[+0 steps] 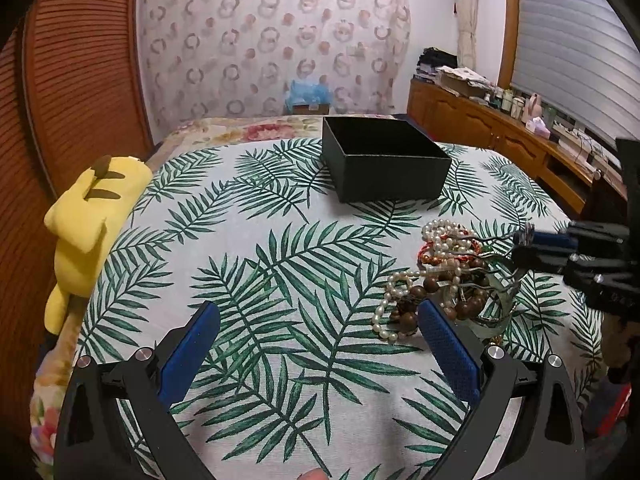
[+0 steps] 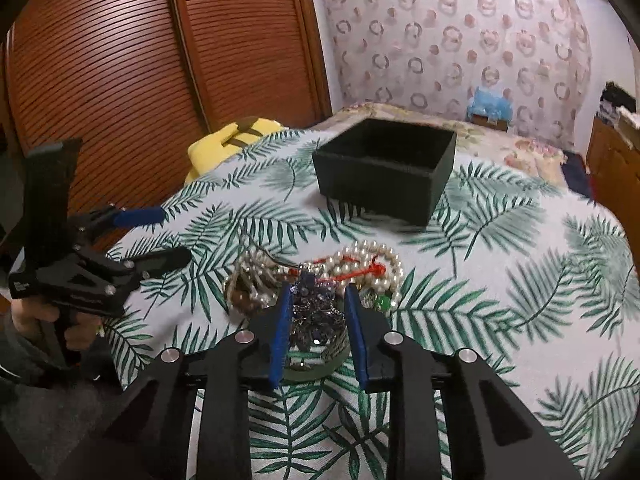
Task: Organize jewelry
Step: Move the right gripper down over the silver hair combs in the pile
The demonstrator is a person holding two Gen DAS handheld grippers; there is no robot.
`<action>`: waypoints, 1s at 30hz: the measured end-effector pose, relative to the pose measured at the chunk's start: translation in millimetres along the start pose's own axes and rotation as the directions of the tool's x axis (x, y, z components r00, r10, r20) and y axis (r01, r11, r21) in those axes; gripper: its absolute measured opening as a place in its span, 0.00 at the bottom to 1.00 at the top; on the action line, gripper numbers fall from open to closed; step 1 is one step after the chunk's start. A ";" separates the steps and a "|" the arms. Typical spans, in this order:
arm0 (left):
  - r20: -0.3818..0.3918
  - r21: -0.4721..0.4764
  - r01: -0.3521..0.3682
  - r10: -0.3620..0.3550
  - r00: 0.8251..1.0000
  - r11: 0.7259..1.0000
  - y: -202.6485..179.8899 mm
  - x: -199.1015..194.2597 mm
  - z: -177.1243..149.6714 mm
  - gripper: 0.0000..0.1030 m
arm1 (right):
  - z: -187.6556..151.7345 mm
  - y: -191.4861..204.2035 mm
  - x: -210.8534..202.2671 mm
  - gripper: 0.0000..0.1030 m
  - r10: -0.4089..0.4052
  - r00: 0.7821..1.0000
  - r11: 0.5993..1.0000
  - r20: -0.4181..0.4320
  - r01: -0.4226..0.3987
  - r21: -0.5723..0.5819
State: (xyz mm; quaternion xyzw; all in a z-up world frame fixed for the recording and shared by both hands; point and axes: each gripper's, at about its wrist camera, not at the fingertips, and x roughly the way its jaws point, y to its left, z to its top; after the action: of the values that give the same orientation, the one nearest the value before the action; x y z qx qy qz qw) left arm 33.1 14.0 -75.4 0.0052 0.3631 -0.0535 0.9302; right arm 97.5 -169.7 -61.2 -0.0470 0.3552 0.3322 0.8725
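Note:
A tangled pile of jewelry (image 1: 444, 276) with pearl strands, brown wooden beads and red cord lies on the palm-leaf cloth (image 1: 256, 264). An open, empty black box (image 1: 384, 164) stands beyond it. My left gripper (image 1: 320, 312) is open and empty, left of the pile, its right finger (image 1: 448, 340) beside the pearls. My right gripper (image 2: 316, 300) is partly closed around a dark blue jeweled piece (image 2: 316, 320) on the near side of the pile (image 2: 360, 268); contact is unclear. The box (image 2: 384, 172) lies ahead. The right gripper also shows in the left wrist view (image 1: 524, 248).
A yellow plush toy (image 1: 92, 216) lies at the cloth's left edge. A slatted wooden door (image 2: 120, 80) stands to the left. A wooden sideboard (image 1: 500, 128) with clutter runs along the right. A floral bedspread (image 1: 248, 128) and patterned curtain (image 1: 272, 40) lie behind.

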 end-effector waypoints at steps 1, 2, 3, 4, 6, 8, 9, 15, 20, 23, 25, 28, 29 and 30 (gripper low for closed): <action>-0.001 0.000 0.001 -0.001 1.000 1.000 -0.1 0.3 -0.2 0.93 | 2.1 0.8 -1.5 0.28 -0.011 1.000 1.000 0.002 0.011 -0.007; -0.003 -0.001 0.004 -0.004 1.000 1.000 -0.2 0.8 -0.6 0.93 | 4.7 1.6 -3.0 0.28 -0.027 1.000 1.000 0.005 0.027 -0.017; -0.004 0.000 0.005 -0.005 1.000 1.000 -0.7 1.1 -0.9 0.93 | 6.0 1.0 -4.6 0.28 -0.037 0.999 0.999 0.007 0.037 -0.022; -0.005 -0.001 0.005 -0.005 1.000 1.000 -1.1 1.3 -1.2 0.93 | 7.0 0.6 -5.6 0.28 -0.047 0.999 0.998 0.009 0.048 -0.028; -0.006 -0.002 0.006 -0.006 1.000 1.000 -1.4 1.6 -2.0 0.93 | 9.2 -2.1 -8.5 0.28 -0.070 0.998 0.997 0.010 0.070 -0.036; -0.007 -0.002 0.009 -0.009 1.000 1.000 -1.5 1.7 -2.2 0.93 | 10.5 -4.9 -11.9 0.27 -0.096 0.995 0.994 0.011 0.096 -0.043; -0.007 -0.002 0.011 -0.011 1.000 1.000 -1.7 2.1 -2.2 0.93 | 10.7 -6.4 -14.1 0.27 -0.114 0.993 0.992 0.011 0.115 -0.052; -0.005 0.012 0.042 -0.042 0.999 0.999 -6.7 5.4 -3.5 0.93 | 6.1 -20.8 -22.7 0.27 -0.157 0.988 0.987 0.009 0.157 -0.040; -0.019 0.030 0.127 -0.127 0.992 0.991 -15.6 8.6 -2.2 0.70 | 2.6 -27.6 -24.4 0.27 -0.156 0.988 0.988 0.014 0.156 -0.014; -0.058 0.030 0.178 -0.176 0.983 0.984 -20.0 15.3 -4.5 0.45 | 1.1 -27.1 -23.2 0.28 -0.151 0.988 0.989 0.015 0.151 -0.007; -0.071 0.026 0.195 -0.193 0.979 0.980 -20.9 16.2 -7.6 0.36 | -0.5 -26.2 -21.7 0.28 -0.146 0.989 0.989 0.015 0.146 -0.002; -0.091 0.024 0.224 -0.221 0.971 0.974 -23.6 18.3 -11.6 0.30 | -1.5 -25.6 -20.0 0.28 -0.142 0.990 0.990 0.011 0.142 -0.001; -0.095 0.025 0.232 -0.228 0.969 0.972 -24.5 19.2 -12.0 0.30 | -2.0 -25.6 -19.3 0.28 -0.141 0.990 0.990 0.011 0.141 0.000; -0.101 0.027 0.241 -0.238 0.966 0.970 -25.9 20.5 -12.2 0.29 | -2.3 -25.3 -18.4 0.28 -0.140 0.990 0.990 0.009 0.140 0.002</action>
State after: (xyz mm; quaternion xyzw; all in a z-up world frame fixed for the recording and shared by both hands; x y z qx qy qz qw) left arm 37.2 -13.1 -97.5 -0.0180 0.4049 -0.1723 0.8978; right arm 102.0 -200.1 -54.8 -0.0696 0.3471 0.2700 0.8954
